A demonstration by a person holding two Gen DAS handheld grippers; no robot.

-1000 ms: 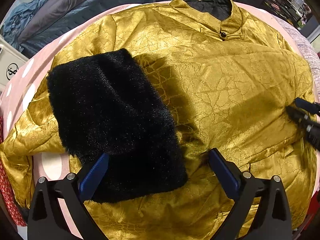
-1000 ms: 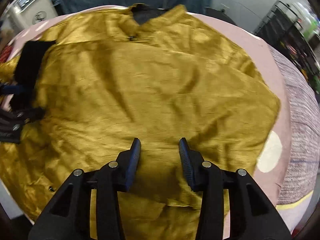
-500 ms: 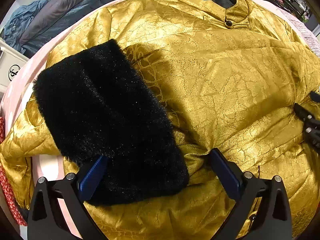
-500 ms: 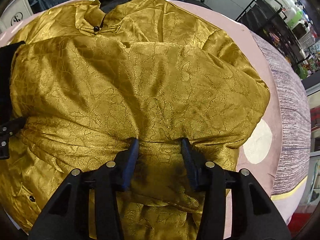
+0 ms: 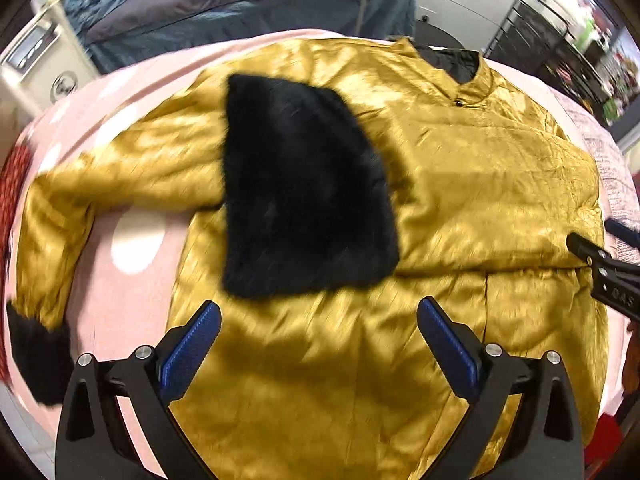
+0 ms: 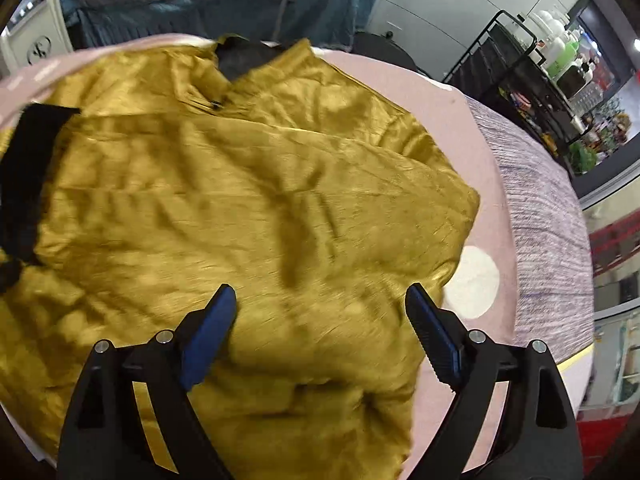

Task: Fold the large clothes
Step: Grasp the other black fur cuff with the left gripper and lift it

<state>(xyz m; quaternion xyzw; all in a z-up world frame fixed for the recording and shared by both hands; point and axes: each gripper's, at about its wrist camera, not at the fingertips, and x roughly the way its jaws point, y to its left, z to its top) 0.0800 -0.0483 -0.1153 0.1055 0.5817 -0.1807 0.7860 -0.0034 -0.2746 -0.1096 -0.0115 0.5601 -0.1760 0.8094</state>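
Gold satin jacket, stand collar, black fur cuffs; lies flat, front up, ahead of the jaws; one fur-cuffed sleeve folded across chest.

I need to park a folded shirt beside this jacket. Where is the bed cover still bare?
Bare pink cover lies between the jacket body and its outstretched sleeve. Another strip runs between the jacket's far edge and the grey blanket. The middle is crowded: jacket and black fur cuff.

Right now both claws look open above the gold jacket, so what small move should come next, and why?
Probably send the left claw to the sleeve sprawled on the pink cover and fold it inward. The gold jacket already has one fur-cuffed sleeve across its chest; this one lies outside. The right claw holds nothing.
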